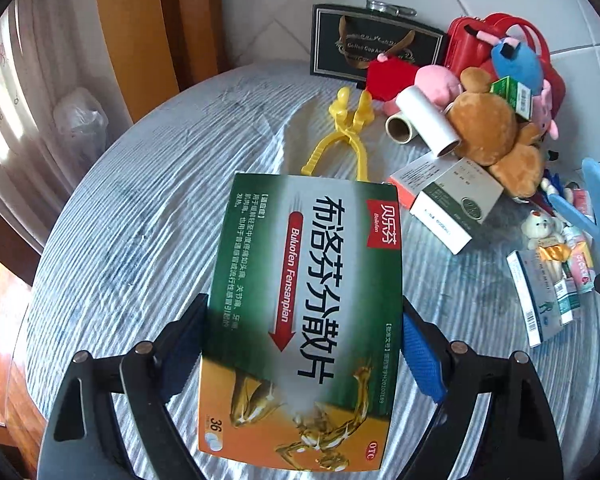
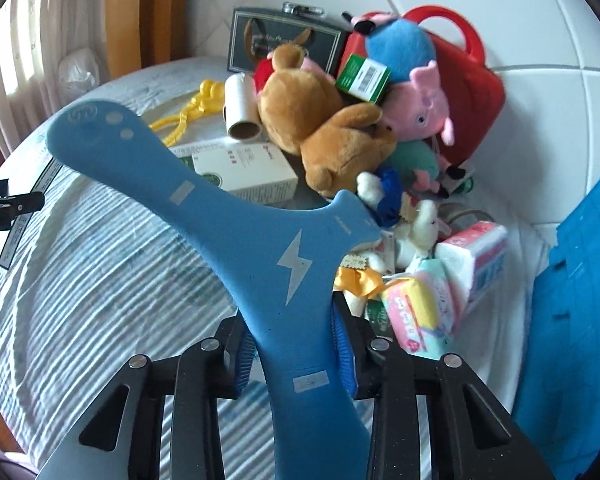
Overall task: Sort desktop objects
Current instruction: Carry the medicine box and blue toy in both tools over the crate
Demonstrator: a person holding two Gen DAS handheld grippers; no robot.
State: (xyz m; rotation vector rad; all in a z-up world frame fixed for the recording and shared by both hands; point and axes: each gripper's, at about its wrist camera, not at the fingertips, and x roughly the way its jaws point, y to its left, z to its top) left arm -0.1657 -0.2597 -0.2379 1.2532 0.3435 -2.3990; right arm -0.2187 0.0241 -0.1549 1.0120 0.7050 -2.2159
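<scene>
My left gripper is shut on a green and orange medicine box and holds it above the striped tablecloth. My right gripper is shut on a blue three-armed boomerang, which also shows at the right edge of the left wrist view. A pile lies beyond: a brown plush bear, a pink pig plush, white medicine boxes, a white paper roll, yellow plastic tongs and tissue packs.
A red plastic case and a dark framed box stand at the back against the white wall. A blue crate stands at the right. More small boxes lie on the right of the table. A wooden door frame is at the left.
</scene>
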